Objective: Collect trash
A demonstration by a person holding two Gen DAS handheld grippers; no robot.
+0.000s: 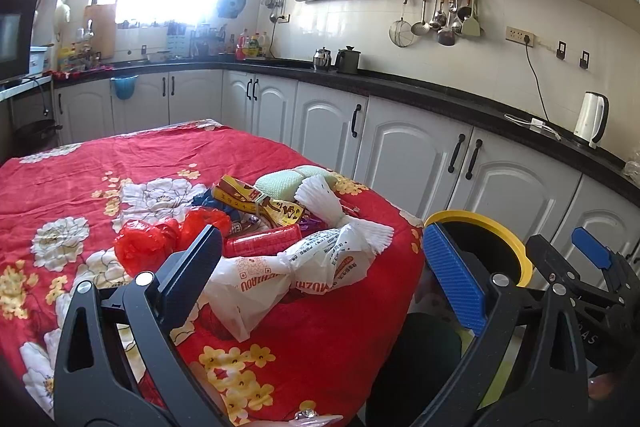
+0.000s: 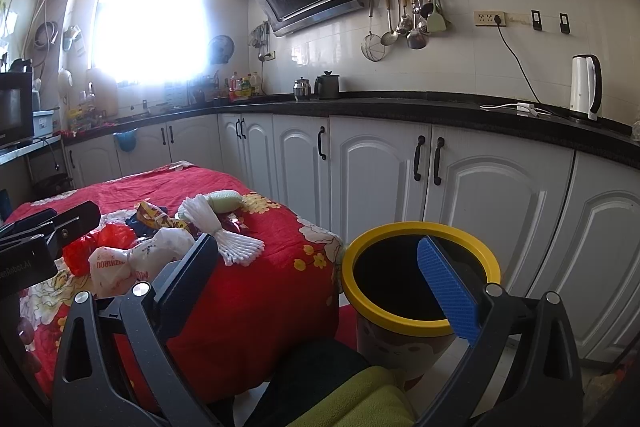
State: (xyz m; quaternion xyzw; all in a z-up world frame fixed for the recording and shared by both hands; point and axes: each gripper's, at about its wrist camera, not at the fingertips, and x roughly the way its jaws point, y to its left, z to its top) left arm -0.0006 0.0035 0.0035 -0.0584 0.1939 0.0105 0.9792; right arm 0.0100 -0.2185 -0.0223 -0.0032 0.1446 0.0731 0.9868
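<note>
A pile of trash lies on the red flowered tablecloth [image 1: 120, 163]: a white printed plastic bag [image 1: 296, 267], a red plastic bag [image 1: 148, 247], a red can [image 1: 262, 241], yellow snack wrappers [image 1: 256, 203], white foam netting [image 1: 324, 199] and a pale green pouch [image 1: 280, 183]. The yellow-rimmed bin [image 2: 420, 279] stands on the floor right of the table. My left gripper [image 1: 324, 275] is open and empty over the white bag. My right gripper [image 2: 320, 287] is open and empty, between the table corner and the bin; it also shows in the left wrist view [image 1: 576, 251].
White base cabinets [image 2: 380, 171] under a black counter [image 2: 400, 107] run along the wall behind the table and bin. A white kettle [image 2: 586, 87] stands on the counter at the right. A green cushion [image 2: 360, 399] shows at the bottom.
</note>
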